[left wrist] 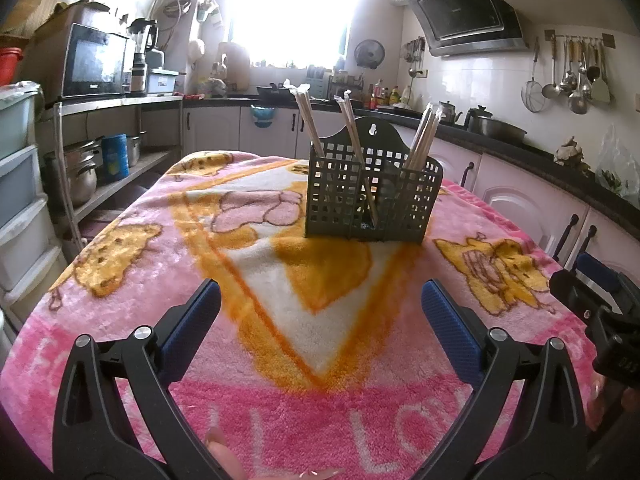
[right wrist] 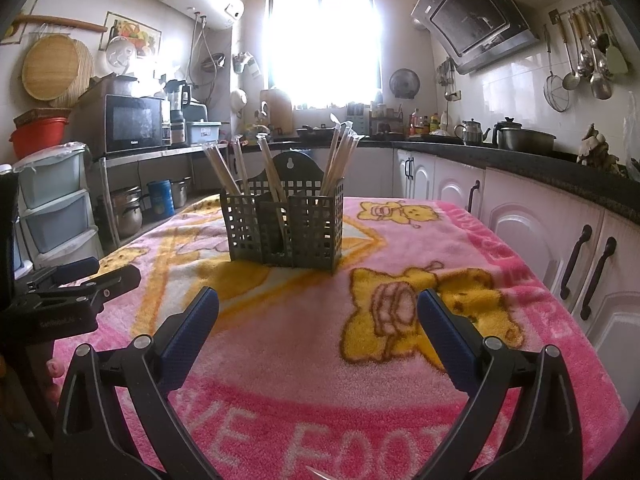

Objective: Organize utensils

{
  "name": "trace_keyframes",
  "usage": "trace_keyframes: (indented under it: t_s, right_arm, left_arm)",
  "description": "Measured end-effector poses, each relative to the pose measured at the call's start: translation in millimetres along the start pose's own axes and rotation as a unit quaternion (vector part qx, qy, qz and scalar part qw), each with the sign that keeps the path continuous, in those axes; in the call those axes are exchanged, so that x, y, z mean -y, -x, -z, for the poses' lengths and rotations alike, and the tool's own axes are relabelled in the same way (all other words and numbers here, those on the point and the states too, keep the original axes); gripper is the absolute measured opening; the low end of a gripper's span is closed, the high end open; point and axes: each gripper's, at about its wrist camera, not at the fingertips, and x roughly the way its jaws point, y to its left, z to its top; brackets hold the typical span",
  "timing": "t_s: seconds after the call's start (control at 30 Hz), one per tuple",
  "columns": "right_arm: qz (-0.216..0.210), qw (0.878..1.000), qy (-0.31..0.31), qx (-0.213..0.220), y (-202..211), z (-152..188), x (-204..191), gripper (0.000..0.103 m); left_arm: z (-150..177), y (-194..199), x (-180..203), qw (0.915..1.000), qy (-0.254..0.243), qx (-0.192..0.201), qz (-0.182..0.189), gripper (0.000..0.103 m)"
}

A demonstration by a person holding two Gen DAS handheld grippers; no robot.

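Observation:
A dark perforated utensil caddy (left wrist: 372, 196) (right wrist: 286, 230) stands upright on the pink blanket-covered table (left wrist: 280, 320) (right wrist: 360, 380), toward its far end. Wrapped chopsticks (left wrist: 310, 124) (right wrist: 340, 156) lean out of its compartments in separate bunches. My left gripper (left wrist: 320, 304) hovers open over the near part of the blanket, nothing between its blue pads. My right gripper (right wrist: 318, 312) is also open and holds nothing, well short of the caddy. Each gripper shows at the other view's edge.
Kitchen counters with white cabinets (right wrist: 540, 240) run along the right of the table. A metal shelf with a microwave (right wrist: 134, 124) and pots, plus plastic drawers (right wrist: 56, 208), stands to the left. Ladles hang on the right wall (left wrist: 572, 76). Bright window behind the caddy.

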Motion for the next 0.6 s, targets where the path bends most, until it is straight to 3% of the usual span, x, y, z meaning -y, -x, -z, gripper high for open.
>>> trace_keyframes:
  t_s: [0.37,0.47,0.6]
  right_arm:
    - [0.002,1.000,-0.019,-0.023,-2,2,7,0.097]
    - [0.016,0.998,-0.041,-0.042,-8,-1,25,0.097]
    - [0.070,0.992,-0.055,-0.089,-26,-7,66,0.097]
  left_arm:
    - [-3,-5,-11,0.9996,0.017,-0.024,-0.004,0.092]
    - [-10,-11,-33,0.9983,0.025,-0.041,-0.034,0.092]
    - [-21,-26,-80,0.9918,0.046,-0.081,-0.088,0.092]
